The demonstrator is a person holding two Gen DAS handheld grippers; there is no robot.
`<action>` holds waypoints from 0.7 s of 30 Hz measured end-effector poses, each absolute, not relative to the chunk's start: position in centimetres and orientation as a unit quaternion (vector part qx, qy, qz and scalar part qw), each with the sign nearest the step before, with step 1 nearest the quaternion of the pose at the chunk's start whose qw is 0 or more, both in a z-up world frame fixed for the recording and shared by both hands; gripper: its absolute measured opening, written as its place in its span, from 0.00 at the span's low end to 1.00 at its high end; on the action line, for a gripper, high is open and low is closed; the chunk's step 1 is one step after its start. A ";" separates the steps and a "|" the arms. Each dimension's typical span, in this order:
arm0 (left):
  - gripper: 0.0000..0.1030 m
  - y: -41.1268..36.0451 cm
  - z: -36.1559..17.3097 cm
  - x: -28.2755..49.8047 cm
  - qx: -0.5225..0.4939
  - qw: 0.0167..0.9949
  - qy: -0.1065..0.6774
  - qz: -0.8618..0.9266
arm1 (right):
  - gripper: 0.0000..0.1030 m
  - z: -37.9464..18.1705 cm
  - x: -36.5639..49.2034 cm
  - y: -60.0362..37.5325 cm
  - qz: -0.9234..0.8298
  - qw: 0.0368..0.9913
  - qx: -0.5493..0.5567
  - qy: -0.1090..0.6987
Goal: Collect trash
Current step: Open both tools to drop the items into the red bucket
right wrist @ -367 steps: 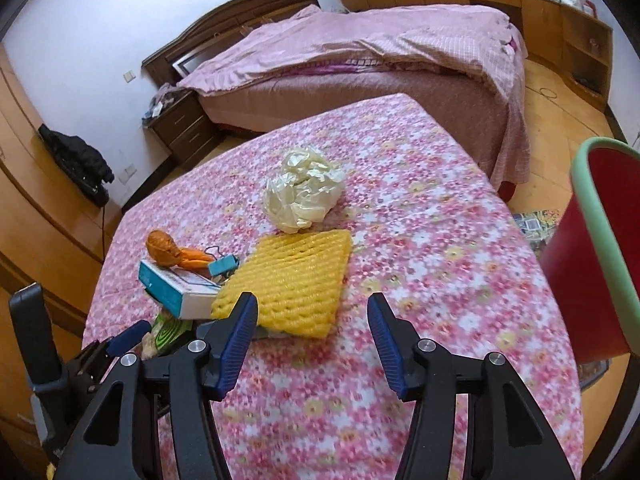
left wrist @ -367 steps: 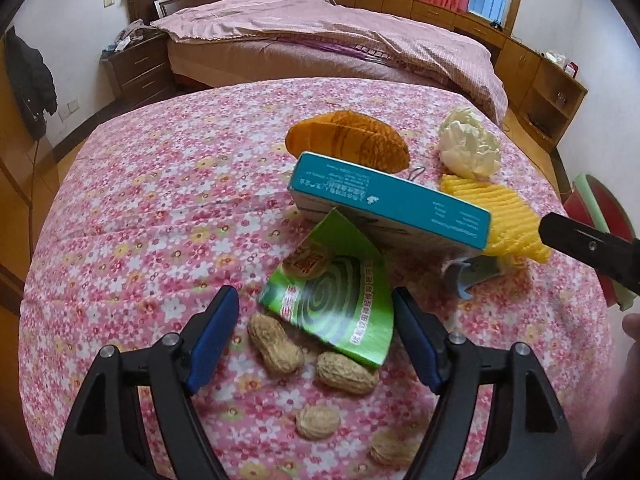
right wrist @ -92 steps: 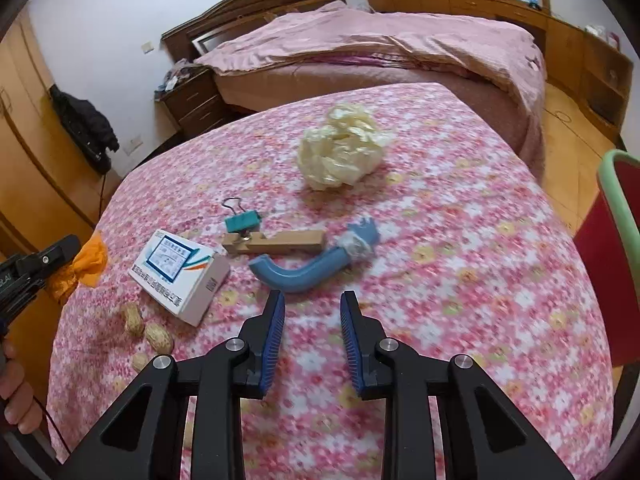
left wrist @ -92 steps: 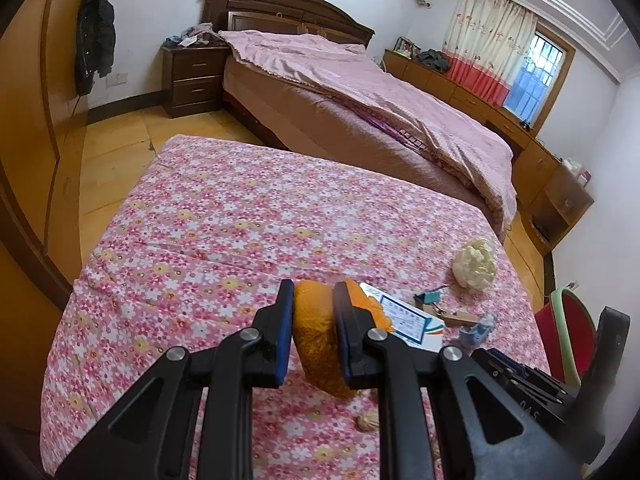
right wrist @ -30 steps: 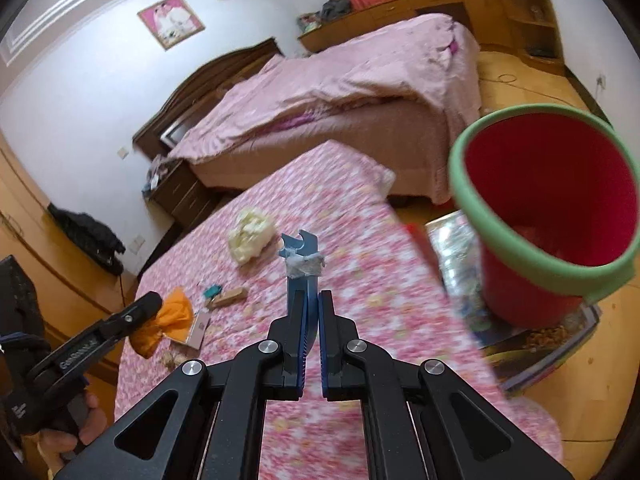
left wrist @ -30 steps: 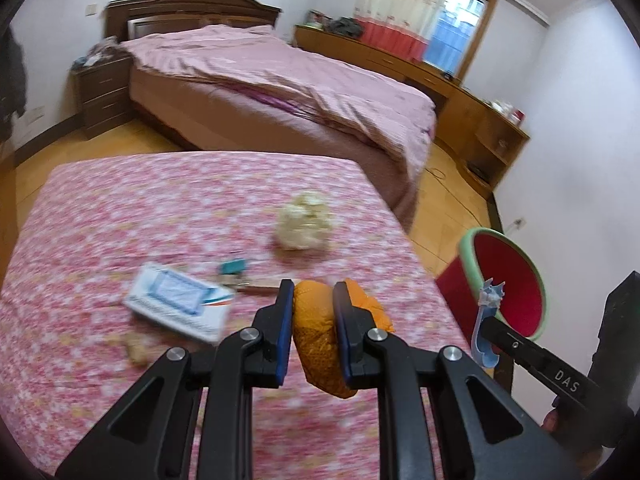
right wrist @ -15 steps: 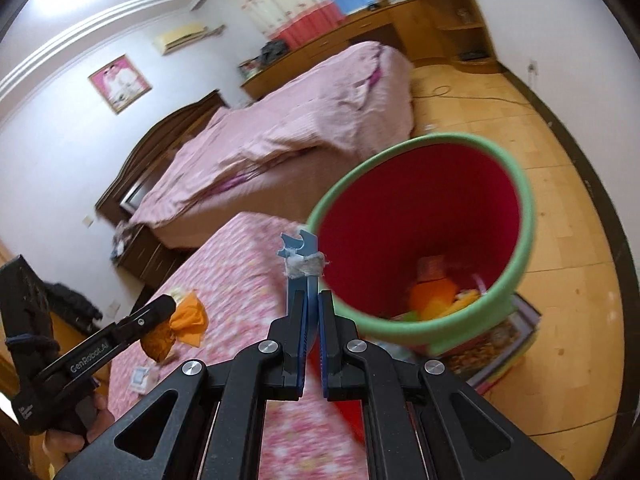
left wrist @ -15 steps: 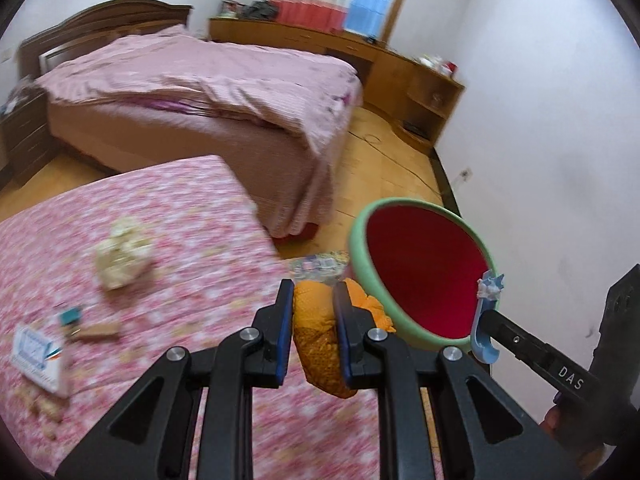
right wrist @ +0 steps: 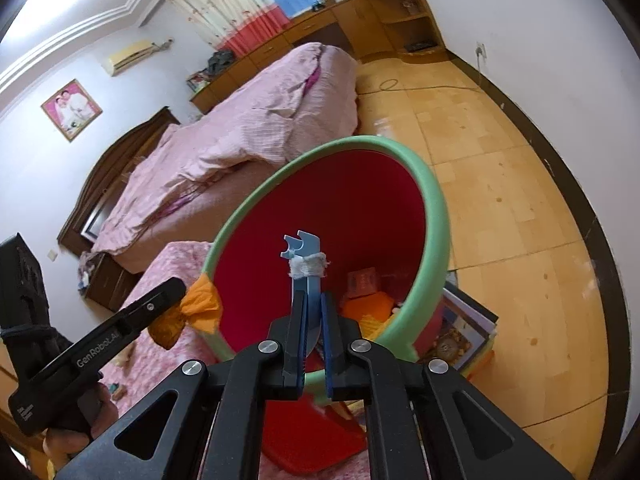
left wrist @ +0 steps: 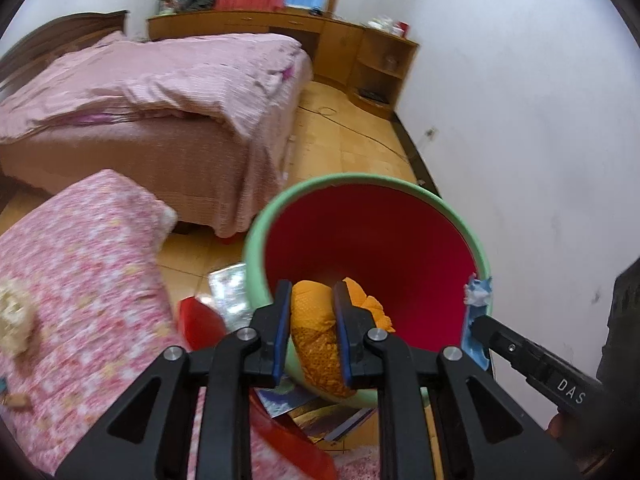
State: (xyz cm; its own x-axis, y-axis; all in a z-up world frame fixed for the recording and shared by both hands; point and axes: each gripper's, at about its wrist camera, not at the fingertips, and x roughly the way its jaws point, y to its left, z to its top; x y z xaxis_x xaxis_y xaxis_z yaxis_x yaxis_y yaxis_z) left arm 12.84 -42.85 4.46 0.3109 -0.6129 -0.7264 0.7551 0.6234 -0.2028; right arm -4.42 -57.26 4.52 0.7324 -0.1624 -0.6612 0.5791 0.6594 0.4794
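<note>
A red bin with a green rim (left wrist: pixel 360 178) stands on the floor beside the table. My left gripper (left wrist: pixel 310 292) is shut on a crumpled orange net bag (left wrist: pixel 316 336) and hangs over the bin's near rim. My right gripper (right wrist: pixel 311 300) holds a blue plastic piece (right wrist: pixel 304 256) upright over the bin's mouth (right wrist: pixel 436 208); its jaws are opening with the piece still between them. In the left wrist view the right gripper (left wrist: pixel 476 320) and blue piece (left wrist: pixel 476 292) are at the bin's right rim. From the right wrist, the left gripper (right wrist: pixel 180 286) and bag (right wrist: pixel 200 304) are at the left rim. Orange and yellow trash (right wrist: pixel 368 304) lies inside.
The floral-cloth table (left wrist: pixel 80 260) is at the left with a crumpled white wad (left wrist: pixel 14 316) on it. Magazines (left wrist: pixel 312 404) lie under the bin. A pink bed (left wrist: pixel 160 92) fills the back; a white wall (left wrist: pixel 540 160) stands close on the right.
Both grippers have swung away from the table to the bin, which now fills the middle of both views. The orange bag and the blue piece have come along in the jaws.
</note>
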 end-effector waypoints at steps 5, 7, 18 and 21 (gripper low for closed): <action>0.35 -44.1 3.7 12.8 0.103 0.798 0.412 -0.428 | 0.09 3.9 -4.1 -58.1 -0.215 0.856 0.364 0.298; 0.41 -44.2 3.7 12.7 0.103 0.802 0.410 -0.423 | 0.14 3.9 -3.9 -58.1 -0.212 0.857 0.365 0.296; 0.42 -41.3 4.4 12.9 0.082 0.810 0.419 -0.402 | 0.29 4.5 -4.0 -57.2 -0.202 0.861 0.367 0.288; 0.42 -39.8 5.0 12.8 0.075 0.816 0.416 -0.394 | 0.29 5.0 -4.1 -56.5 -0.200 0.866 0.359 0.286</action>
State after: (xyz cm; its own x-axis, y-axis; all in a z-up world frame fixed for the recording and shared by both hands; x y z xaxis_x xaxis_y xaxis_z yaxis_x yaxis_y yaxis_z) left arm 12.82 -39.80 4.99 0.3429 -0.5805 -0.7385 0.7052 0.6785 -0.2059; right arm -4.08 -56.53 5.03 0.7558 -0.1411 -0.6395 0.5519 0.6628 0.5061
